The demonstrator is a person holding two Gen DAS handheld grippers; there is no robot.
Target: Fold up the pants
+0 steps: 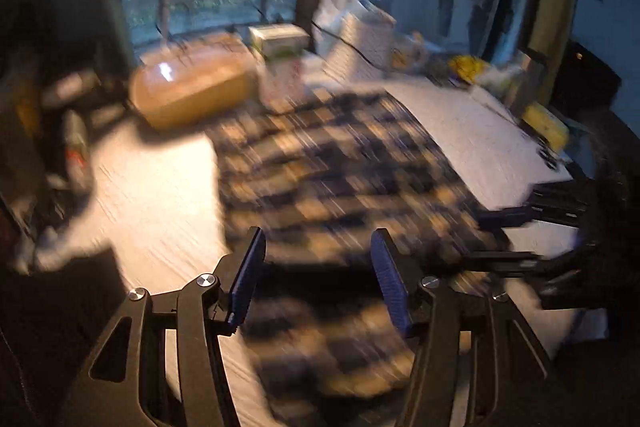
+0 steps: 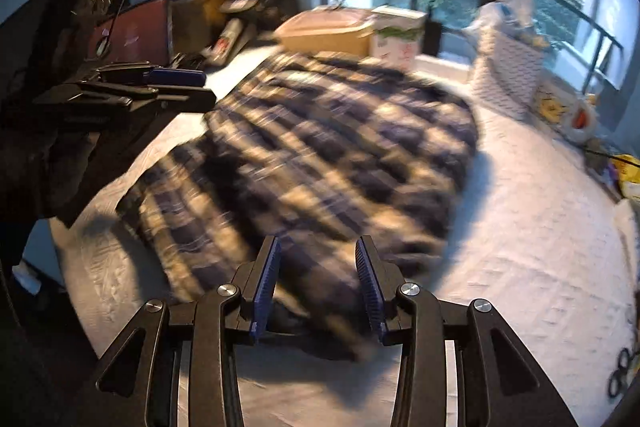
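Left black two-finger gripper with blue pads [image 1: 318,259] nearest lens, jaws spread, empty. Right black two-finger gripper [image 2: 318,265] likewise released. Dark-blue-and-tan plaid pants [image 2: 320,155] spread flat on white quilted bed cover [image 2: 520,247], motion-blurred. Tan cardboard box [image 1: 192,87] beyond.

Left gripper [image 1: 318,277] and right gripper [image 2: 318,283] both have fingers spread apart.

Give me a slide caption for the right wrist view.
Open right gripper over plaid pants on white table.
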